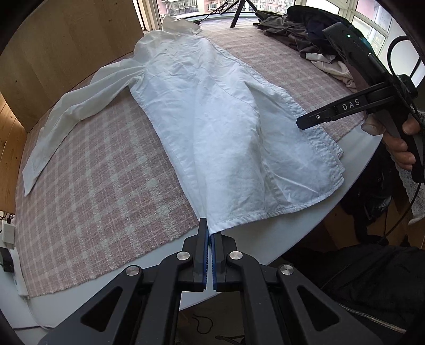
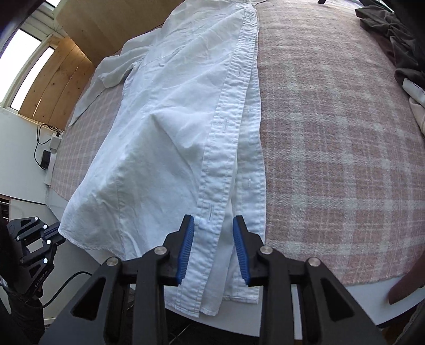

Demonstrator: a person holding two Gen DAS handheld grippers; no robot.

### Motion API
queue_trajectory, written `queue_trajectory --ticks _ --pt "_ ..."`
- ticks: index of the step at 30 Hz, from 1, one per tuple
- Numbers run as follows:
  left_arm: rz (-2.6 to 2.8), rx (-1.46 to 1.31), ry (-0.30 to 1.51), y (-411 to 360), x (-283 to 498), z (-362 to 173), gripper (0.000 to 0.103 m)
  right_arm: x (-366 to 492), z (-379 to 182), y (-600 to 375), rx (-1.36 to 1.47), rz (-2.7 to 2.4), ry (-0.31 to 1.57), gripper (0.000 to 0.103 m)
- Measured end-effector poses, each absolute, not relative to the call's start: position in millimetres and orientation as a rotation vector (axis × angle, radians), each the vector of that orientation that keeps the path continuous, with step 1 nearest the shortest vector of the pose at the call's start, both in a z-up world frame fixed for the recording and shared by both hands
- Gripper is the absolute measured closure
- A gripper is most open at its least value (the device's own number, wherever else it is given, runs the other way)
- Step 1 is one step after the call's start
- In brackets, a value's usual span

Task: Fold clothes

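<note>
A white button-up shirt (image 1: 212,111) lies lengthwise on a pink plaid cloth (image 1: 93,201), collar far away and one sleeve spread to the left. My left gripper (image 1: 209,233) is shut on the shirt's near hem corner, which is pulled taut toward me. In the right wrist view the shirt (image 2: 164,127) fills the middle, with its button placket (image 2: 223,148) running down between the fingers. My right gripper (image 2: 213,225) is open, its blue pads on either side of the placket near the hem. The right gripper (image 1: 301,123) also shows in the left wrist view, held by a hand above the shirt's right edge.
A heap of dark and pale clothes (image 1: 305,34) lies at the far right of the table. A tripod leg (image 1: 236,13) stands at the back near the window. The white table rim (image 1: 265,238) curves along the near side. A wooden panel (image 1: 66,47) rises at the left.
</note>
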State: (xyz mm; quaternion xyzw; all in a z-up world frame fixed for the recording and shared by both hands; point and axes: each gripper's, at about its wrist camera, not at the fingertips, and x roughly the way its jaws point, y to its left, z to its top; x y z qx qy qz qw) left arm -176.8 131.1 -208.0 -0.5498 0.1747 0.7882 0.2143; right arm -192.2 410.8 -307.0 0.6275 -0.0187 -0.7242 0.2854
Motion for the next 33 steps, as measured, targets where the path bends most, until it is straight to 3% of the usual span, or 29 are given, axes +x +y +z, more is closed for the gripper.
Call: queue_trajectory --ticks 2,3,5,14,16,18,23,26,29,31,33 --pt "2.184 -1.524 0.482 132 -176 -209 0.102 -196 -308 403 1.676 -1.945 -0.027 0.074" --pt "2.183 -1.522 0.484 132 -176 -209 0.102 -199 -309 398 1.673 -1.950 -0.005 0.086" --pt "2.182 -1.522 0.489 132 -176 -209 0.102 -203 -311 388 1.668 -1.951 0.044 0.099" --pt "2.109 -1.498 0.485 147 -167 -212 0.101 -225 -278 412 1.700 -1.953 0.063 0.099" --pt "2.085 -1.505 0.551 155 -163 -222 0.101 -231 -283 418 1.734 -1.950 0.068 0.093" --pt "2.067 -1.507 0.601 161 -159 -229 0.101 -230 -293 420 1.774 -1.877 0.041 0.080" --pt "2.024 -1.508 0.691 158 -150 -234 0.101 -212 -296 417 1.768 -1.943 0.218 0.079" --pt "2.013 -1.531 0.711 147 -148 -234 0.099 -205 -295 416 1.778 -1.899 0.230 0.078" --pt "2.030 -1.569 0.544 129 -164 -231 0.096 -197 -289 417 1.766 -1.856 0.229 0.078" --pt "2.039 -1.600 0.391 119 -181 -231 0.087 -196 -281 421 1.737 -1.879 0.215 0.076" --pt "2.042 -1.626 0.237 108 -198 -231 0.089 -198 -278 426 1.727 -1.908 0.205 0.059"
